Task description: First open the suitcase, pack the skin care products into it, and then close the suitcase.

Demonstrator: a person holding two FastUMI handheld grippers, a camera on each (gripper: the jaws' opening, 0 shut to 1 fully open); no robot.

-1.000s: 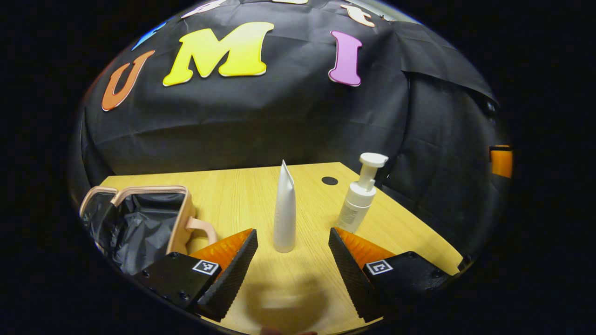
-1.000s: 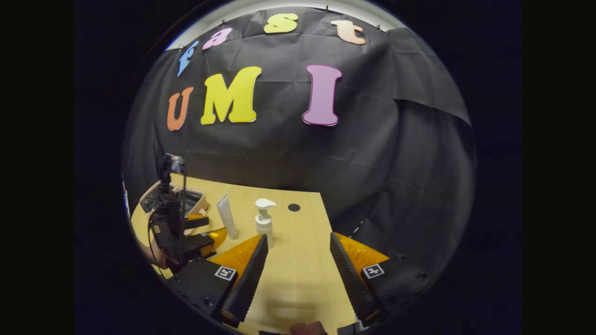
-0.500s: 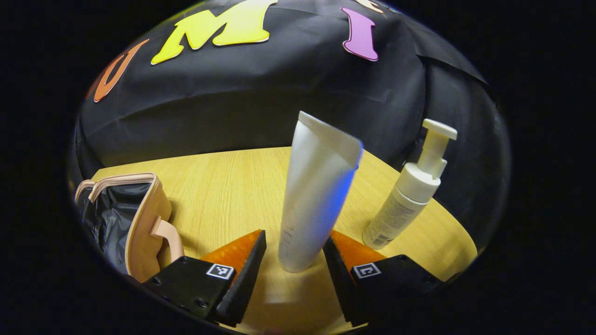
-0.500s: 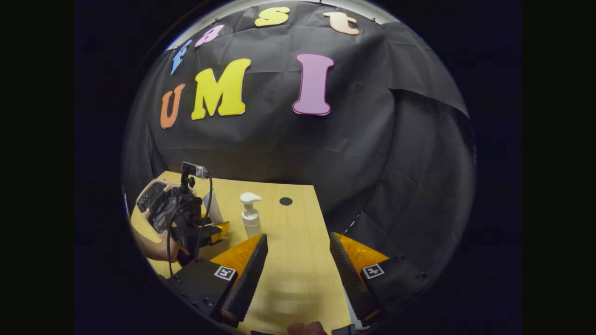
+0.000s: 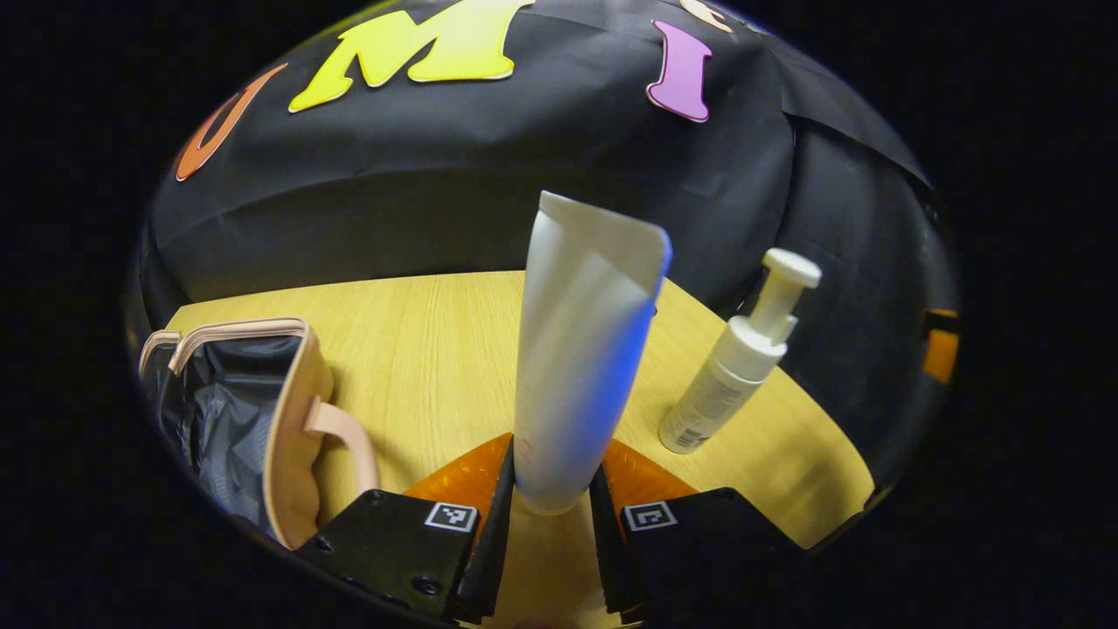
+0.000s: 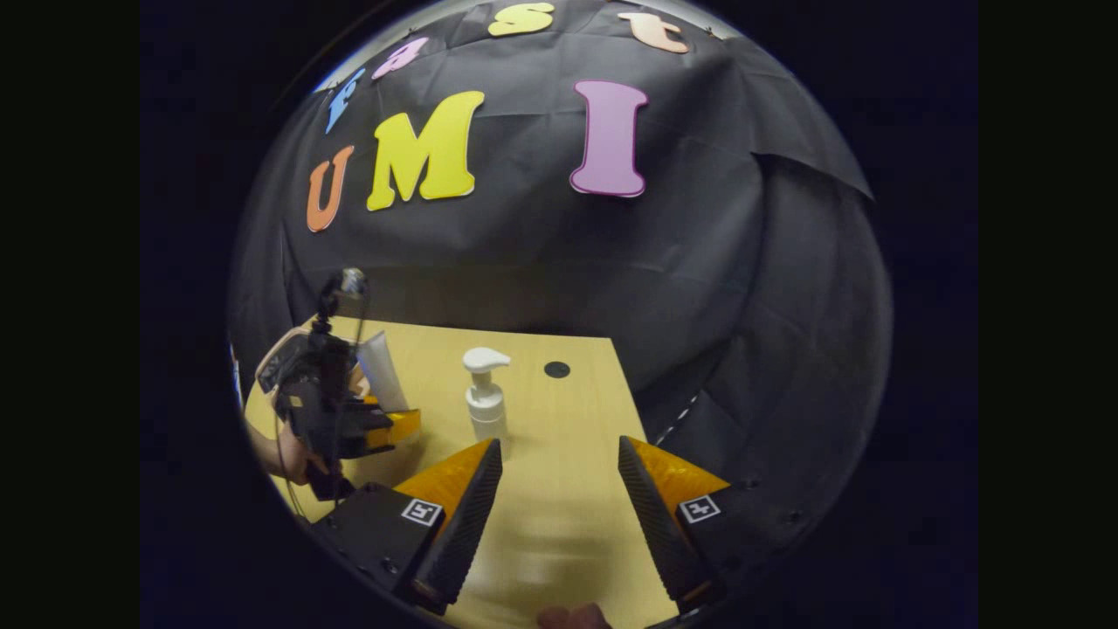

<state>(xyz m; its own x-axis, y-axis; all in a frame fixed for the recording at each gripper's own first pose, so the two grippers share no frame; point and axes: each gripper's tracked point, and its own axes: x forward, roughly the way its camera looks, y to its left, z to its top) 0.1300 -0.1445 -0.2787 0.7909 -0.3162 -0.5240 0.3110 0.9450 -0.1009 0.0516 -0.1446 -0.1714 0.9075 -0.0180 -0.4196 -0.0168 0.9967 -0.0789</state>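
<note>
A white tube (image 5: 581, 358) stands upright, cap down, with my left gripper (image 5: 550, 524) shut on its lower end. I cannot tell whether the cap touches the table. The pink suitcase (image 5: 293, 411) lies open at the left, its black lining showing. A white pump bottle (image 5: 734, 371) stands to the right of the tube. In the right gripper view, my right gripper (image 6: 559, 515) is open above the table with nothing between its fingers. Just ahead of it to the left is the pump bottle (image 6: 485, 397). Farther left, the left gripper (image 6: 349, 424) holds the tube (image 6: 383, 371).
The wooden table (image 6: 559, 437) has a small black hole (image 6: 556, 369) near its far edge. Its right edge runs close to my right gripper. A hand (image 6: 279, 454) holds the left gripper and partly hides the suitcase (image 6: 272, 360).
My left gripper moved forward to the tube and shut on its lower end. The right gripper stayed open and hardly moved.
</note>
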